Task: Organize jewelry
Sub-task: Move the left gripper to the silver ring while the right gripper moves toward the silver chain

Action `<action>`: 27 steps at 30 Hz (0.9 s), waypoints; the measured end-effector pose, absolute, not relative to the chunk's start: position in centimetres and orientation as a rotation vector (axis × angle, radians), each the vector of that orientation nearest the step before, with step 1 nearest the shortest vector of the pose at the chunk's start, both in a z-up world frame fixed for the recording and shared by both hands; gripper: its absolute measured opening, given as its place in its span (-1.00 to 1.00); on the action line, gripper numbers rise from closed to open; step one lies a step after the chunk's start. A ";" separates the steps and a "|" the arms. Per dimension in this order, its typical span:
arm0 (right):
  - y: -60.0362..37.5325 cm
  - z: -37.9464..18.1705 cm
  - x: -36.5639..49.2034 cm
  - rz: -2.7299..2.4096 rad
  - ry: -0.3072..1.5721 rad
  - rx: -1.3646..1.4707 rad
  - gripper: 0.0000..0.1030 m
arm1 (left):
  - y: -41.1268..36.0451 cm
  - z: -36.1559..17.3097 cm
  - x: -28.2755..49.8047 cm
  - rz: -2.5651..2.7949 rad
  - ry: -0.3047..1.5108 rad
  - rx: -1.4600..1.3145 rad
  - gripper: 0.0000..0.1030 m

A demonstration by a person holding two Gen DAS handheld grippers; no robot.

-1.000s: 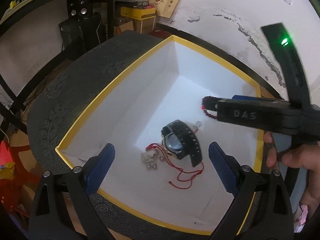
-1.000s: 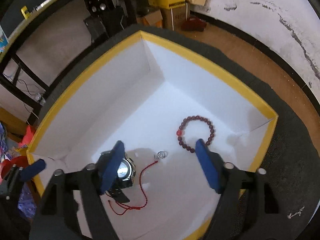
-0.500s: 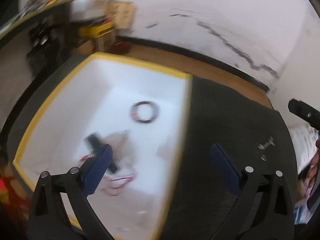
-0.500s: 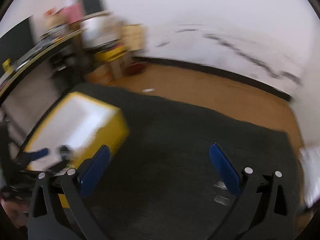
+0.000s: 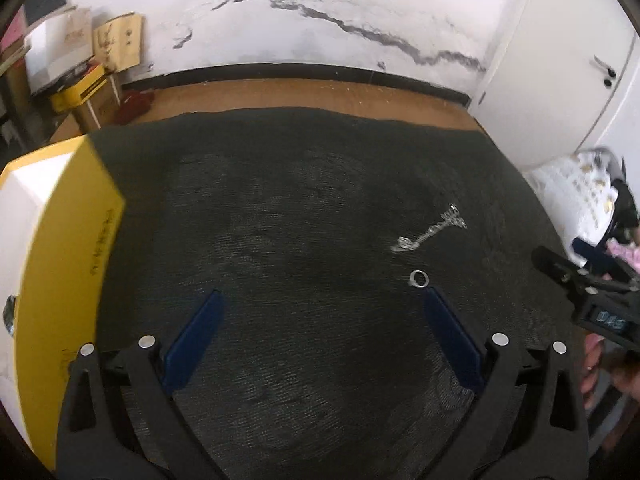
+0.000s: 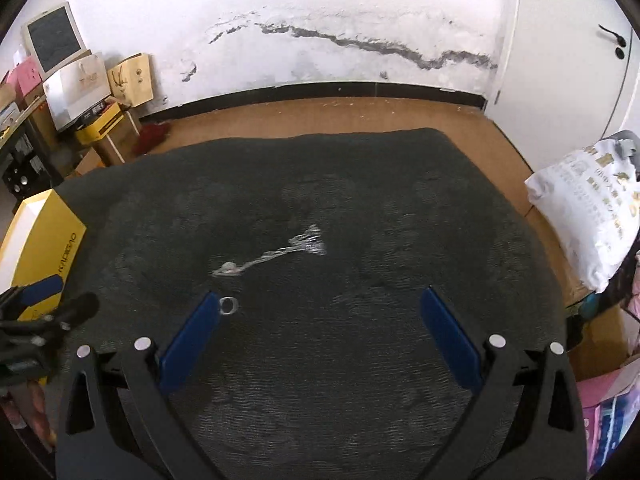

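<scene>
The left tool [image 5: 320,312] has its blue pads spread wide and holds nothing, hanging over the dark textured table [image 5: 304,200]. The right tool [image 6: 320,312] is spread just as wide and is likewise empty-handed. A small silver ring [image 5: 418,279] lies on the table just beyond the tip of the left tool's right-hand pad, at about 1 o'clock from that tool; in the right wrist view the same ring [image 6: 228,305] sits just beside the tip of the right tool's left-hand pad. A silver chain [image 5: 432,229] stretches across the cloth a little farther out, at 12 to 1 o'clock from the ring; motion blur smears its links in the right wrist view [image 6: 276,255]. The yellow box [image 5: 68,240] stands at 9 o'clock, cut off by the frame edge, its inside hidden. Its side reads roughly "KAIDISAO" [image 6: 67,252], though the print is soft. The right tool's body bears a label that looks like "DAS" [image 5: 613,314].
</scene>
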State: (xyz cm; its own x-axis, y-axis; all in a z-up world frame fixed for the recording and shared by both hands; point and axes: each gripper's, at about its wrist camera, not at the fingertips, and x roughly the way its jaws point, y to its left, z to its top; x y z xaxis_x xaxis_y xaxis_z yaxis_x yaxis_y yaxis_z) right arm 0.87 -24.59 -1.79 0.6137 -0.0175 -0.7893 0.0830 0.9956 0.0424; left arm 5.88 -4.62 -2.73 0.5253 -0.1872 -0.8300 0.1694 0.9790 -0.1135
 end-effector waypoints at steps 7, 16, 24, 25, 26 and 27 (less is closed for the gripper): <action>-28.3 -0.8 -0.2 -0.094 0.876 0.142 0.88 | -9.6 -5.9 6.2 -0.231 1.006 0.071 0.88; -30.2 -1.8 0.1 -0.070 0.919 0.205 0.88 | -13.2 -9.7 7.9 -0.237 1.039 0.105 0.88; -30.6 -1.8 0.6 -0.078 0.933 0.212 0.88 | -14.5 -11.5 8.8 -0.194 1.025 0.143 0.88; -30.6 -1.8 0.7 -0.076 0.933 0.215 0.88 | -14.5 -11.4 8.8 -0.193 1.018 0.135 0.88; -30.6 -1.9 0.6 -0.075 0.933 0.217 0.88 | -14.5 -11.5 8.8 -0.194 1.017 0.135 0.88; -30.7 -1.9 0.7 -0.076 0.933 0.219 0.88 | -14.6 -11.5 8.9 -0.201 1.012 0.139 0.88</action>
